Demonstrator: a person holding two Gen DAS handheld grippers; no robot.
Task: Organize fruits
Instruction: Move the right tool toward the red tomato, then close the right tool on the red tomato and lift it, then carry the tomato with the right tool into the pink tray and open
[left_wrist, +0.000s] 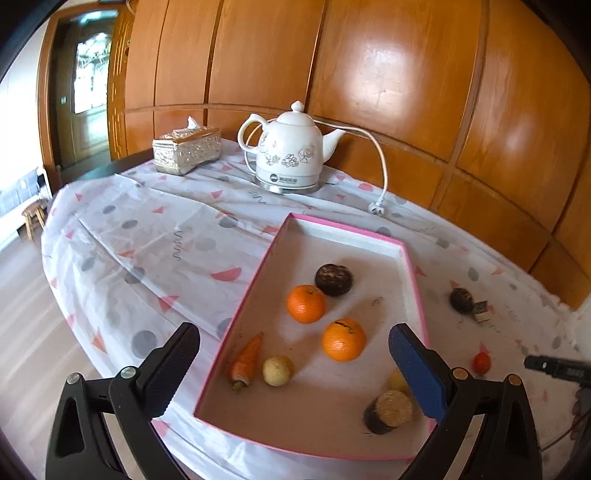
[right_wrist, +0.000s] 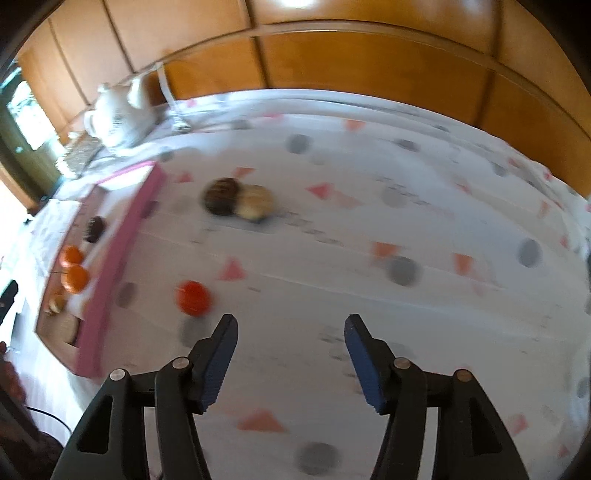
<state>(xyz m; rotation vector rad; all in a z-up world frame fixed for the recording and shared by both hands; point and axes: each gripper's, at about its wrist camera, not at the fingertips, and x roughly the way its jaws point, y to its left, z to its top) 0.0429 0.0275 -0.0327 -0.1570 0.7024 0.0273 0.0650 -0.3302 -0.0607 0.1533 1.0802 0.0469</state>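
Left wrist view: left tool wide open, holding nothing, up above the near end of the pink box. Pink box flat on the tabletop, on a white cloth with dots and triangles. Inside the box: two oranges side by side near the middle, a dark round fruit just behind them, a carrot by the left wall, a small pale round thing right beside the carrot, and a brown fruit cut in half near the right finger. Out on the cloth, right of the box: another dark fruit and a small red fruit. At the back: white kettle with its cord, and a tissue box to its left.

Right wrist view, blurry: right tool open too, nothing between its fingers, above bare cloth. Small red fruit on the cloth just ahead and to the left of the tool. Farther back, a dark fruit touching a pale brown one. Pink box along the left side, well apart from the tool, oranges inside. Kettle in the far left corner.
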